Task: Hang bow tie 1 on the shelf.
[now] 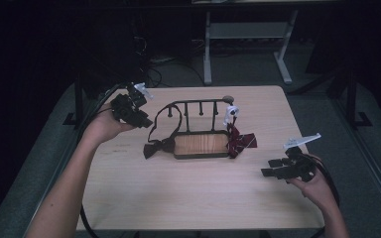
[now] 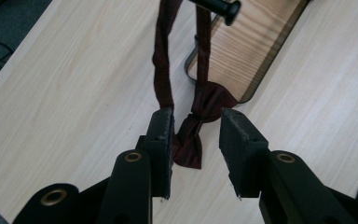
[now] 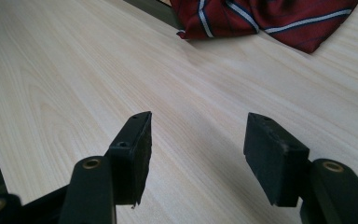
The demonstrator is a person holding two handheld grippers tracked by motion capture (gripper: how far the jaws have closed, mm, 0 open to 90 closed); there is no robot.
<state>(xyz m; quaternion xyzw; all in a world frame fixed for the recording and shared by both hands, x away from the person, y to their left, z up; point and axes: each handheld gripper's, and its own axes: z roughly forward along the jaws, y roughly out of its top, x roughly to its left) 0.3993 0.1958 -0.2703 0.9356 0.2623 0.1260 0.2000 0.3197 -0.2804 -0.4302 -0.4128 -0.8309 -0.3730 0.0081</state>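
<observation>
A dark rack with pegs (image 1: 199, 102) stands on a wooden base (image 1: 201, 144) in the middle of the table. A dark maroon bow tie (image 1: 154, 148) lies left of the base, and its strap loops up over a peg. A red striped bow tie (image 1: 241, 141) lies at the base's right end. My left gripper (image 1: 145, 120) hovers up and to the left of the strap, open. In the left gripper view the left gripper (image 2: 196, 115) frames the maroon bow (image 2: 207, 105) on the table beyond, without touching it. My right gripper (image 1: 269, 167) is open and empty, to the right of the striped tie (image 3: 261, 18).
A white tag (image 1: 230, 113) hangs at the rack's right end. The light wooden table (image 1: 188, 198) has bare room in front of the rack. Beyond the table's far edge stand a desk frame (image 1: 207, 49) and cables on a dark floor.
</observation>
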